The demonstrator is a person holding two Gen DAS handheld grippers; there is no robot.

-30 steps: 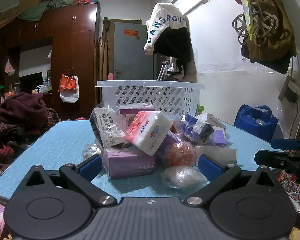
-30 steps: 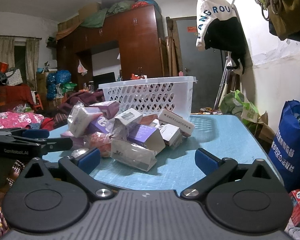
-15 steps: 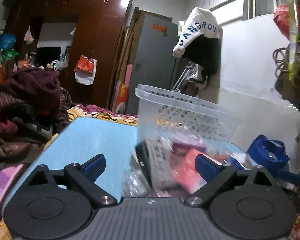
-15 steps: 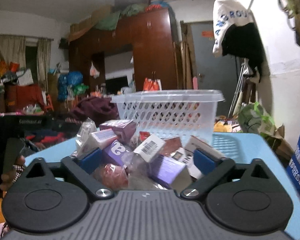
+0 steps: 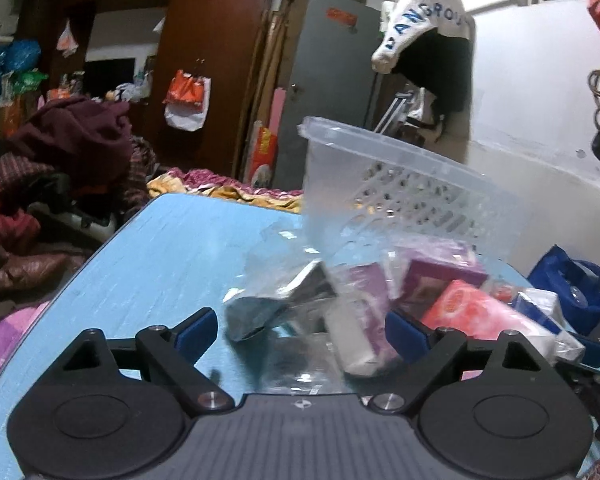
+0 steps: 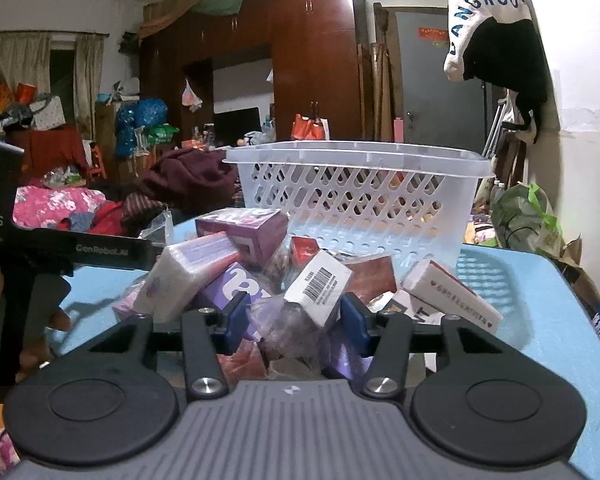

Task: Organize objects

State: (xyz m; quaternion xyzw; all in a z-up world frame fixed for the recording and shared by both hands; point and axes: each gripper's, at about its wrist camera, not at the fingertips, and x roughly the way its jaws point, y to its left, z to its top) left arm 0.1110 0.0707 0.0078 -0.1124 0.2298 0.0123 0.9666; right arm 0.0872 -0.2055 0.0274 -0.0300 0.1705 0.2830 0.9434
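Looking along the left gripper (image 5: 302,334), its blue-padded jaws stand spread and have just been closing slightly, with a blurred clear plastic-wrapped packet (image 5: 278,300) between them, not pinched. Behind lies a heap of purple and pink boxes (image 5: 432,292) on the light blue tabletop (image 5: 172,248), before a white perforated plastic basket (image 5: 404,196).

From the right wrist view, the right gripper (image 6: 294,318) has just been closing its jaws; they sit narrow around a crinkled clear bag of purple items (image 6: 288,320) beneath a white barcoded box (image 6: 320,286). The pads appear to touch the bag.
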